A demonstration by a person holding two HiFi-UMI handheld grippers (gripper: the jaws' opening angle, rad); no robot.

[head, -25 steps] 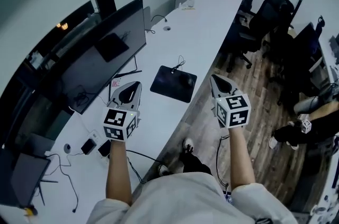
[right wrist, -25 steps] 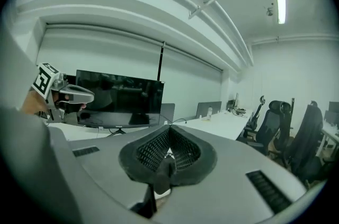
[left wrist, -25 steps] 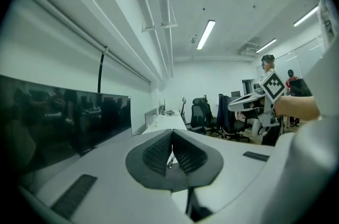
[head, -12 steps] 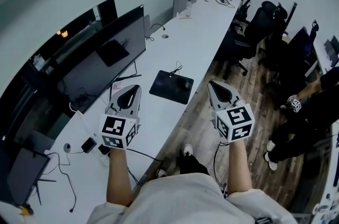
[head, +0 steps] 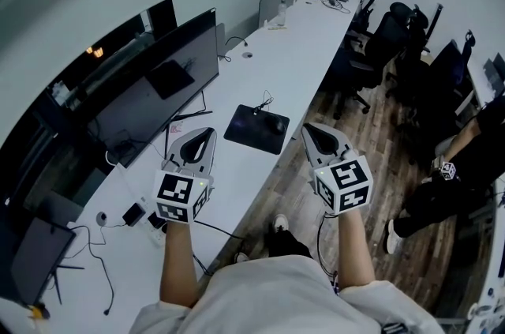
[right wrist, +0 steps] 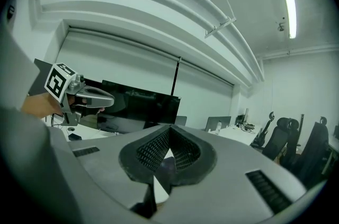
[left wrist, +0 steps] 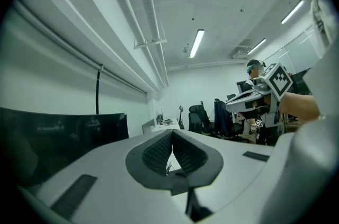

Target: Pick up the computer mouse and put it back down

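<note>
Both tools are shut on nothing. The left tool (head: 201, 135) hangs over the near worktop (head: 300, 48), the right tool (head: 311, 130) just off its edge above the wood floor (head: 371, 135). The computer mouse (head: 278, 124) lies farther ahead between them, on the right part of the black mouse pad (head: 248, 129) and nearer the right tool. Its long axis is too small to tell. Curved monitor (head: 158, 84) left, office chairs (head: 387, 32) far right.

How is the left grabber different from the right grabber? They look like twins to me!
Seen from above, the left gripper hangs over the white desk, while the right gripper hangs past the desk's edge, over the wooden floor. The black-and-white squares on the left gripper's cube make a different pattern from the right gripper's. Alike: both are grey, both are shut with nothing inside, and neither touches the mouse.
</note>
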